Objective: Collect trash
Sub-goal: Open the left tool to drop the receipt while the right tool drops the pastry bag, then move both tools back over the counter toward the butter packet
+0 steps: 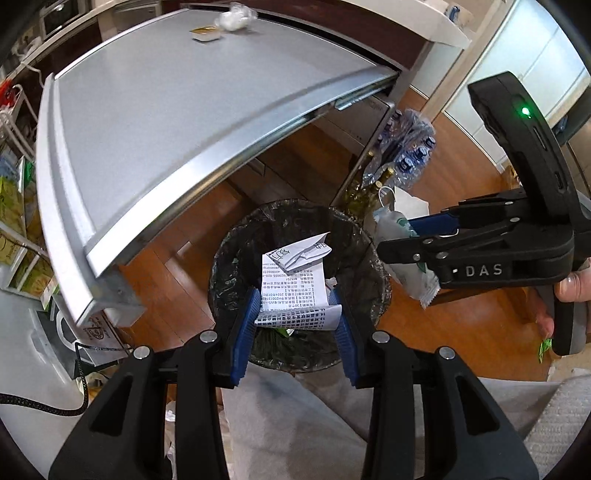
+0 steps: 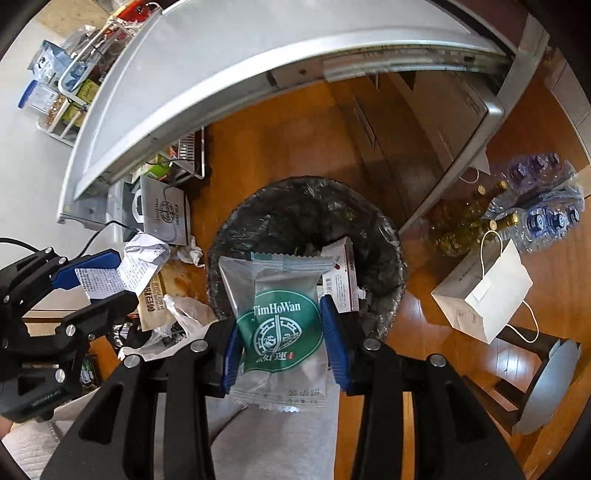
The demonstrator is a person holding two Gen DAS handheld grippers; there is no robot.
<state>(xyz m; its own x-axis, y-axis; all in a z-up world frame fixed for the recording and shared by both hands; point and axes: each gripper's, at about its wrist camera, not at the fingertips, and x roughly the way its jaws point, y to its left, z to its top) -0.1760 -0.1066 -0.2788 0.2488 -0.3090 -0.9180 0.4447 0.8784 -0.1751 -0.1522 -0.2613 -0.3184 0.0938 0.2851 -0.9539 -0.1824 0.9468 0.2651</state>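
Observation:
A round trash bin (image 1: 236,266) lined with a black bag stands on the wooden floor; it also shows in the right wrist view (image 2: 306,210). My left gripper (image 1: 295,317) is shut on a printed paper receipt (image 1: 291,280) and holds it above the bin. In the right wrist view the left gripper (image 2: 99,277) sits at the left with the receipt (image 2: 122,273). My right gripper (image 2: 280,339) is shut on a clear snack wrapper with a green TimHoWan logo (image 2: 277,314), also above the bin. A red-and-white carton (image 2: 341,273) lies inside the bin.
A grey pulled-out table top (image 1: 166,110) overhangs the bin, with a small box (image 1: 205,34) and crumpled plastic (image 1: 234,17) on it. Water bottles (image 2: 543,206), glass bottles (image 2: 476,218) and a white paper bag (image 2: 487,295) stand to the right. Bags and papers (image 2: 166,295) lie left of the bin.

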